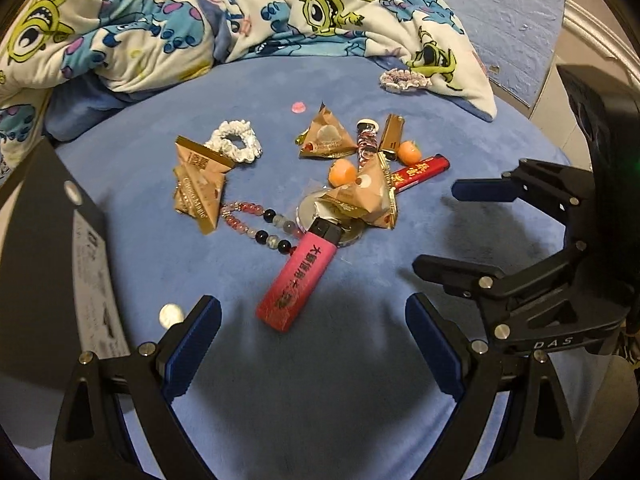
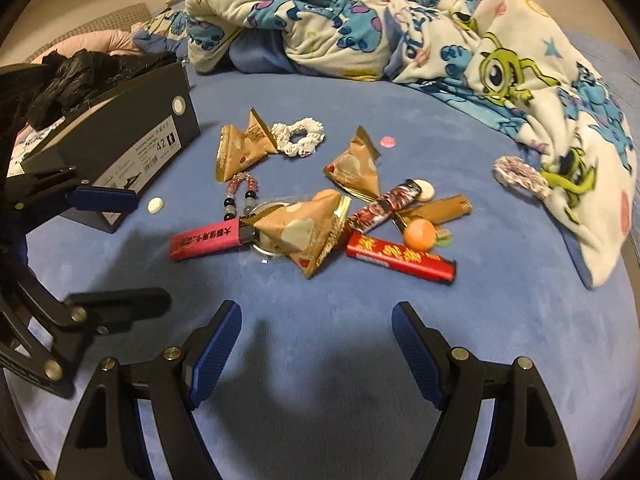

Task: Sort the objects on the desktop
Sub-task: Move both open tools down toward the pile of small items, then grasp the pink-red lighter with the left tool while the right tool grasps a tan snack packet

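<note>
**Desk:** What sits closest to the lens?

**Photographer:** The left gripper, jaws spread wide and holding nothing, poised above the blue bedspread. The right gripper is likewise splayed and bare over the same cloth. Each shows in the other's view, off to the side.

**Desk:** And just past them?

**Photographer:** A pink lighter lies nearest the left gripper, its black cap resting on a round silver disc. A white pill-like piece sits beside the left finger. Touching the lighter's flank, a beaded bracelet.

**Desk:** Mid-frame?

**Photographer:** A heap: a tan triangular snack packet atop the disc, a red lighter beside it, two orange balls, a patterned tube, a gold lighter, and another packet. To the left, two more packets touch a white scrunchie.

**Desk:** Farther back?

**Photographer:** A small pink disc, a purple-white scrunchie at the edge of a cartoon-print quilt. A black shoebox stands left.
</note>
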Demonstrator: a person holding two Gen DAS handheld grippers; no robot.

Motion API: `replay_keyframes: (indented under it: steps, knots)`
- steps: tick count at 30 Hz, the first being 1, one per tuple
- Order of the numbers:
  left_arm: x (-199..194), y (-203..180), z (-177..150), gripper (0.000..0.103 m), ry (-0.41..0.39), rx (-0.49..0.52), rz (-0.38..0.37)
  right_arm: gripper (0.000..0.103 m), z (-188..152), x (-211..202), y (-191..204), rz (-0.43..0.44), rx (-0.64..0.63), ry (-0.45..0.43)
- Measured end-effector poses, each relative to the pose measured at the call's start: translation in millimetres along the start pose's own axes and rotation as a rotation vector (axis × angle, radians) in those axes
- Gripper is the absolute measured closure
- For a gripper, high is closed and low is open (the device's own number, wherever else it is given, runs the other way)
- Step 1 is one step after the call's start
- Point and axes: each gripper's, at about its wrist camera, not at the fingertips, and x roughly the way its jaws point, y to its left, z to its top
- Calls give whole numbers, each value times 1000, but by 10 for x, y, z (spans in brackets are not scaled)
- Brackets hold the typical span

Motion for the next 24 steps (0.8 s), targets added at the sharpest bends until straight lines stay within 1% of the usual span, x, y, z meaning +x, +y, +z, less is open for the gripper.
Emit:
replay_keyframes:
  steps: [6, 14, 15, 16, 18, 22, 24]
  knots:
    - [174, 105, 30, 9, 15, -14, -19, 23, 144, 198, -35, 31, 10, -1]
    - [358, 152, 48, 11, 40, 13, -15, 23, 298, 395, -36, 40, -13, -2]
    - [378, 155, 51, 14, 44, 15, -9, 23, 310, 404, -37, 42, -13, -6]
    - [395, 154, 55, 21, 48, 18, -5, 23, 327, 410, -40, 47, -11, -13]
    - [439, 159, 67, 27, 59, 22, -3, 23, 350, 421, -49, 56, -7, -22]
    - [452, 164, 86, 27, 50, 23, -6, 23, 376, 448, -33, 68, -15, -32]
    - [460, 167, 93, 28, 45, 19, -7, 28, 374, 459, -10, 69, -27, -34]
